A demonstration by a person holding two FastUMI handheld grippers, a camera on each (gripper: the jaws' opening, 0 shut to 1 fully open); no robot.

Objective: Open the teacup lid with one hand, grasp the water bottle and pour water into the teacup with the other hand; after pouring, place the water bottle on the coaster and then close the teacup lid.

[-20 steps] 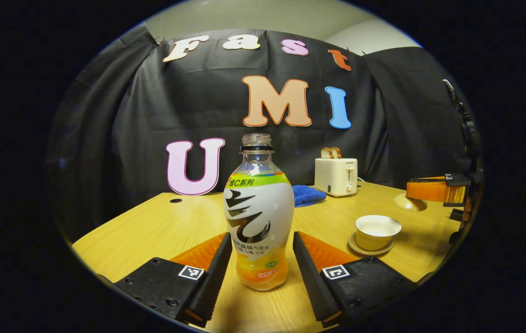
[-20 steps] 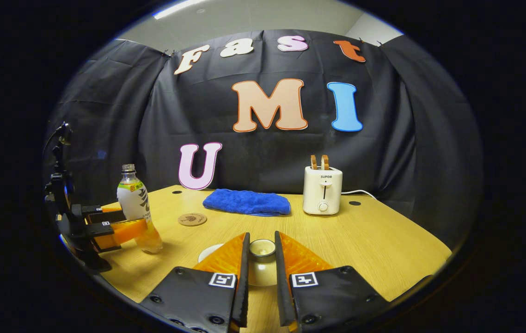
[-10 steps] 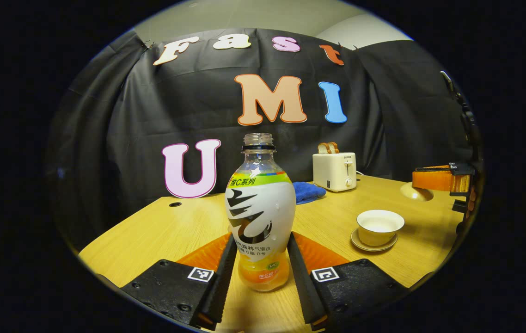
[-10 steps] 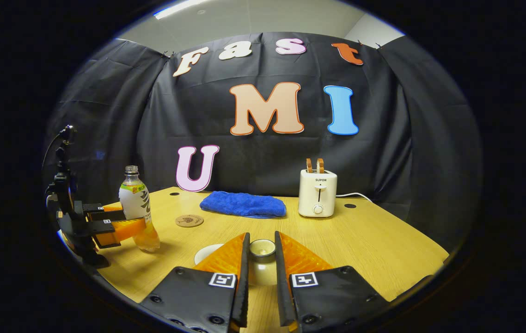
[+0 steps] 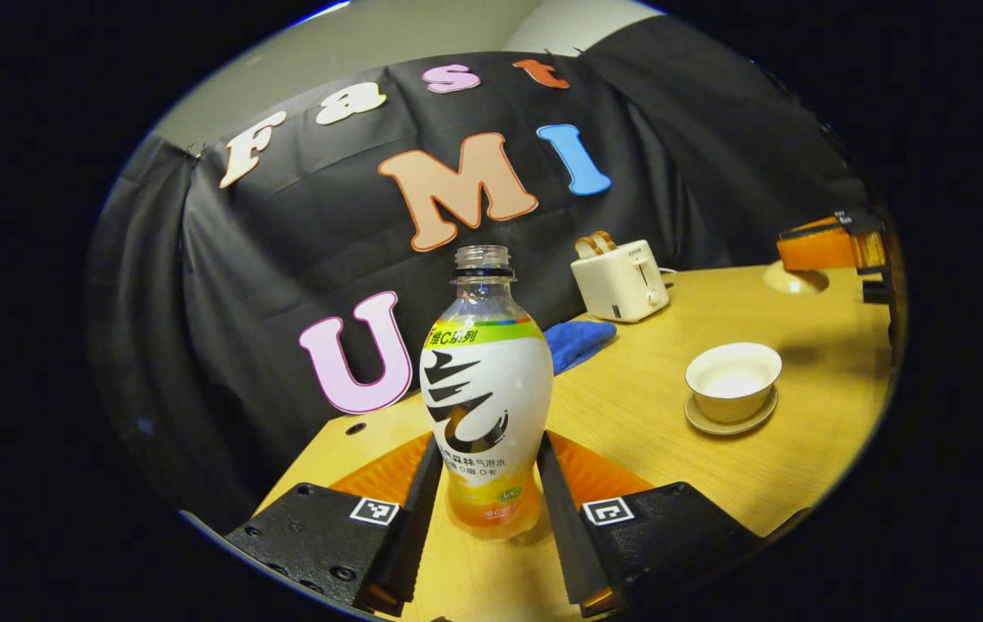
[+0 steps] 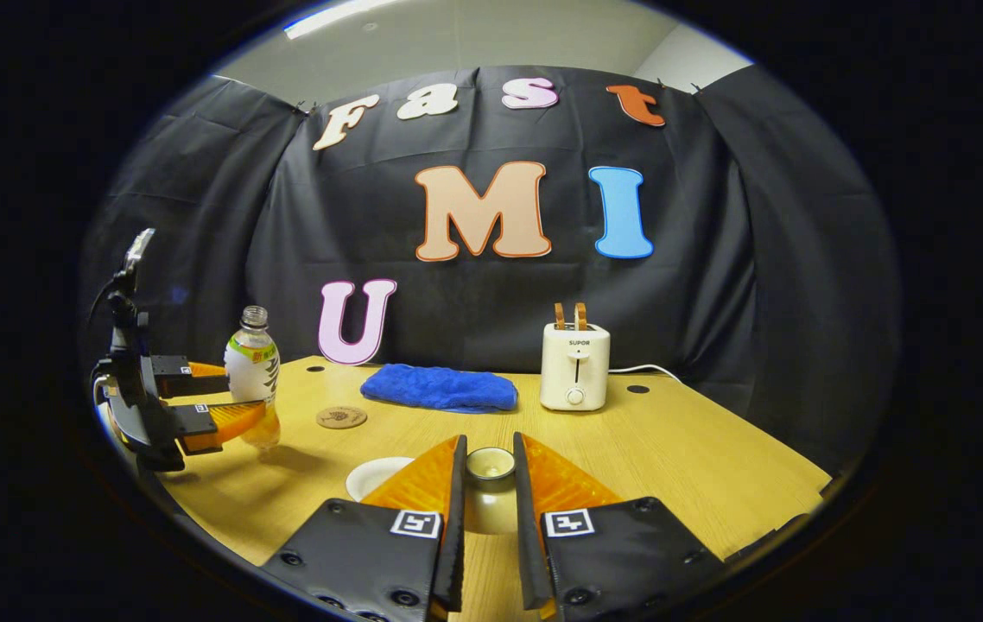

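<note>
1. Left tool [image 5: 481, 505] grips my water bottle [image 5: 485, 389] at lower centre; right tool [image 6: 486, 510] pinches the teacup lid [image 6: 490, 464].
2. Open teacup [image 5: 732, 380] waits right; I should tilt slowly over it.

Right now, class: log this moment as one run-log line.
left gripper: shut on water bottle, lifted | right gripper: shut on teacup lid | teacup: open | coaster: bare

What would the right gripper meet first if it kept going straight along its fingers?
The right gripper, shut on the teacup lid, points across the bare table. Ahead lie the blue cloth slightly left and the toaster slightly right; it would probably pass between them to the booth wall, though depth is unclear.
</note>
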